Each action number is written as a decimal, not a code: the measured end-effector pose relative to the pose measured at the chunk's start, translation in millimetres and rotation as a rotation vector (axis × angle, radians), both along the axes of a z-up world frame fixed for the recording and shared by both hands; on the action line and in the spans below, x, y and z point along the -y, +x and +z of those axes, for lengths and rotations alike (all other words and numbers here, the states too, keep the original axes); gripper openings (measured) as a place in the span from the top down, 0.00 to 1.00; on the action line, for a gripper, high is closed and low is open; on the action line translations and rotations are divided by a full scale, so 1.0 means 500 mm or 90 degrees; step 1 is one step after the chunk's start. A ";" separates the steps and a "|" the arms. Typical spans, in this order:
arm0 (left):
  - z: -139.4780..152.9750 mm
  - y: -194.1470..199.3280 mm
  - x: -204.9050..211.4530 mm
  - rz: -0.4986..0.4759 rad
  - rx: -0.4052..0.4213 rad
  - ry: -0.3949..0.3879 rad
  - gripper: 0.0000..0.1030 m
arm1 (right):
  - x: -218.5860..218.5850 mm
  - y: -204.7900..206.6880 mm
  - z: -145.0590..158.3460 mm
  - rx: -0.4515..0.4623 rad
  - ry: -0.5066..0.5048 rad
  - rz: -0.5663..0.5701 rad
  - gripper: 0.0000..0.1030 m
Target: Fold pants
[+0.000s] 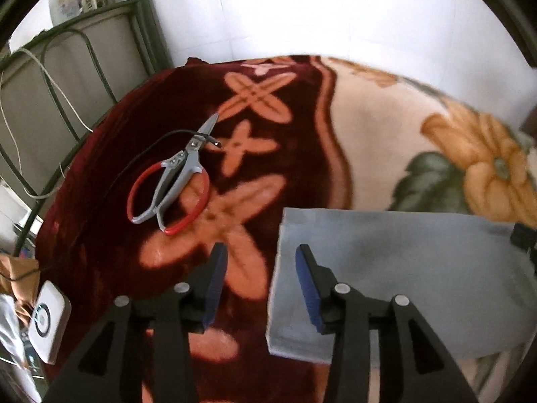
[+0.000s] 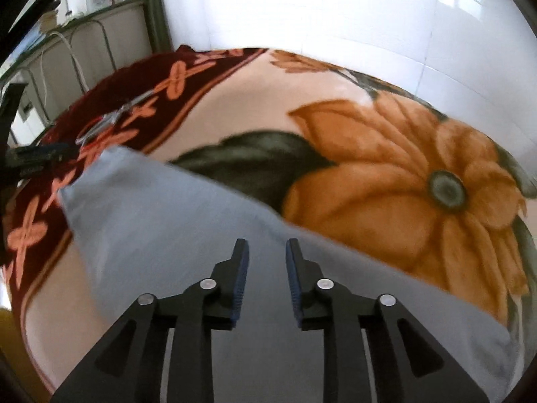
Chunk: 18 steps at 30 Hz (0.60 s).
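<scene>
The pants [image 1: 396, 278] lie as a flat folded rectangle on the blanket [image 1: 369, 141], so the left gripper [image 1: 260, 285] and right gripper [image 2: 267, 282] hover open and empty, scissors [image 1: 174, 181] at 10 o'clock.

The plush fleece blanket [image 1: 302, 127] has a dark maroon border with salmon-orange four-petal flowers and a cream field with a big orange flower and dark green leaves. The folded pants [image 1: 402, 268] are plain pale grey-blue. The metal shears [image 1: 174, 181] are grey with red-coated loop handles, and each black tool carries blue pads [image 1: 213, 288].
</scene>
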State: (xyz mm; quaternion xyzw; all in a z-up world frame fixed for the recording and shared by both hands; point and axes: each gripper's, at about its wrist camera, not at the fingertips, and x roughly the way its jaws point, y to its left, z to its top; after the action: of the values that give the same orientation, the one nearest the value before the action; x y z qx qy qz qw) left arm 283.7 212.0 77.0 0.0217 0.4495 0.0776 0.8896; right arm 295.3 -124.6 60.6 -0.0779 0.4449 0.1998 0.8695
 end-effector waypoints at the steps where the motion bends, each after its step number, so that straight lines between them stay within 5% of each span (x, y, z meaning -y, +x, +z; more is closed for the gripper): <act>1: 0.004 -0.008 0.003 -0.006 0.001 -0.012 0.56 | 0.004 -0.016 0.003 -0.004 -0.005 0.002 0.77; 7: -0.022 -0.046 0.059 -0.077 -0.016 -0.074 0.54 | 0.034 -0.109 -0.005 -0.043 -0.009 0.005 0.77; 9: -0.051 -0.046 0.079 -0.086 -0.037 -0.057 0.54 | 0.042 -0.129 -0.019 -0.053 -0.008 -0.001 0.77; 13: -0.131 -0.028 0.057 -0.033 -0.089 0.014 0.50 | 0.069 -0.156 -0.059 -0.092 0.010 -0.036 0.76; 15: -0.147 -0.030 0.025 -0.006 -0.085 -0.028 0.36 | 0.089 -0.171 -0.057 -0.091 0.031 -0.051 0.76; 18: -0.142 -0.036 0.008 0.003 -0.083 -0.045 0.34 | 0.128 -0.199 -0.039 -0.091 0.073 -0.089 0.76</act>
State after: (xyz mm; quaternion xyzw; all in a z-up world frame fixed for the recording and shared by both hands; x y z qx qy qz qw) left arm 265.7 207.7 5.9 -0.0059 0.5092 0.0624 0.8584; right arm 196.0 -188.5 41.4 0.0175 0.4981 0.1685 0.8504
